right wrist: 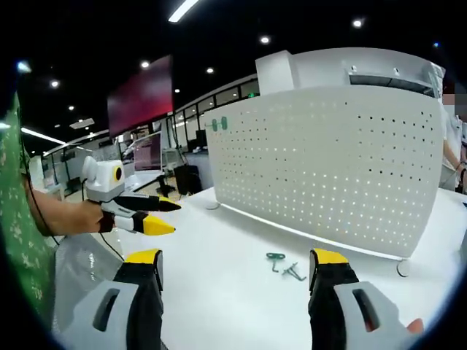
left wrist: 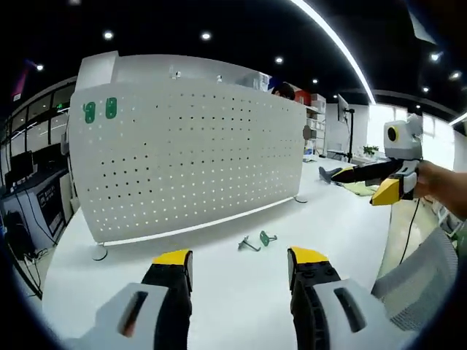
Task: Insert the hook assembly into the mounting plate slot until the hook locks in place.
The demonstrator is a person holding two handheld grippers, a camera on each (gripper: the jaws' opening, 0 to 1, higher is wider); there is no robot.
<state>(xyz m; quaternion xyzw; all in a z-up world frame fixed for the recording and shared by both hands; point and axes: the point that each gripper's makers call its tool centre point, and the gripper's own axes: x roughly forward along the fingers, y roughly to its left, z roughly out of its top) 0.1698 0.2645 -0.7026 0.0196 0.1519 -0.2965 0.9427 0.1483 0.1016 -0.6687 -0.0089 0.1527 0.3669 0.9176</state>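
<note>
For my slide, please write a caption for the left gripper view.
Open left gripper faces green hook and metal hook lying before the white pegboard.

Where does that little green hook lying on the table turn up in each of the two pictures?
Left gripper view: the green hook lies on the white table, low centre, just above the gap between the fingers.
Right gripper view: the green hook lies low centre, closer to the right-hand finger.
Shared landmark: the white pegboard stands behind it in both.

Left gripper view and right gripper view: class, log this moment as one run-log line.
left gripper: open, empty | right gripper: open, empty | hooks: loose on table | pegboard: upright, two green hooks mounted
</note>
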